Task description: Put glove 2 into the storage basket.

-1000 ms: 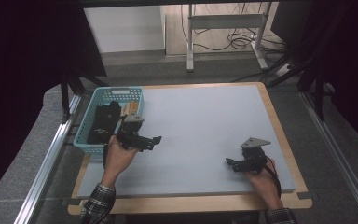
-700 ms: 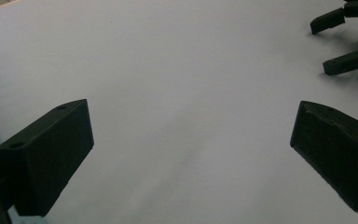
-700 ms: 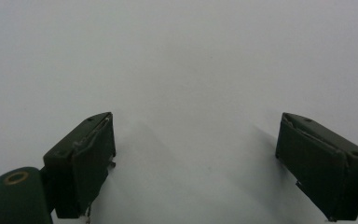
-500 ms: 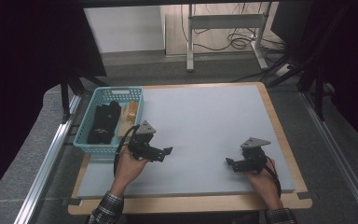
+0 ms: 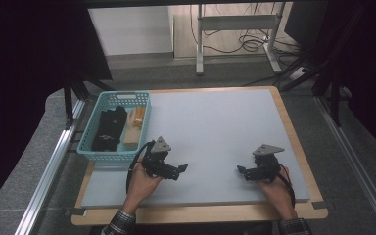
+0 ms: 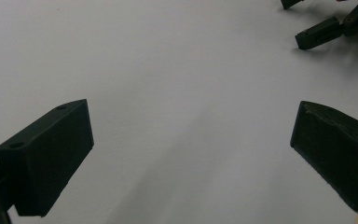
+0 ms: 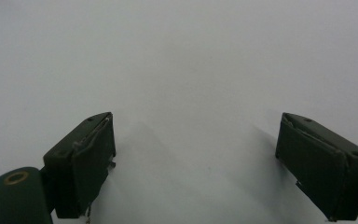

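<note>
Two hand-held grippers are held low over the near part of the grey tabletop (image 5: 215,122). The left hand-held gripper (image 5: 181,169) is seen in the high view just in front of the basket (image 5: 90,147), its jaws pointing toward the right. In the left gripper view its jaws are spread wide, with bare grey surface between them and nothing gripped. The right hand-held gripper (image 5: 240,170) is held near the right front of the tabletop, its jaws pointing left toward the other one; the two are well apart. In the right gripper view its jaws are likewise spread wide over bare surface, with nothing held. At the upper right of the left gripper view, the tips of the right hand-held gripper's jaws are seen.

The teal basket stands at the left edge of the tabletop. Black items (image 5: 108,128) are laid in its left and middle parts, and a tan item (image 5: 136,117) lies along its right side. What these items are cannot be told.
</note>
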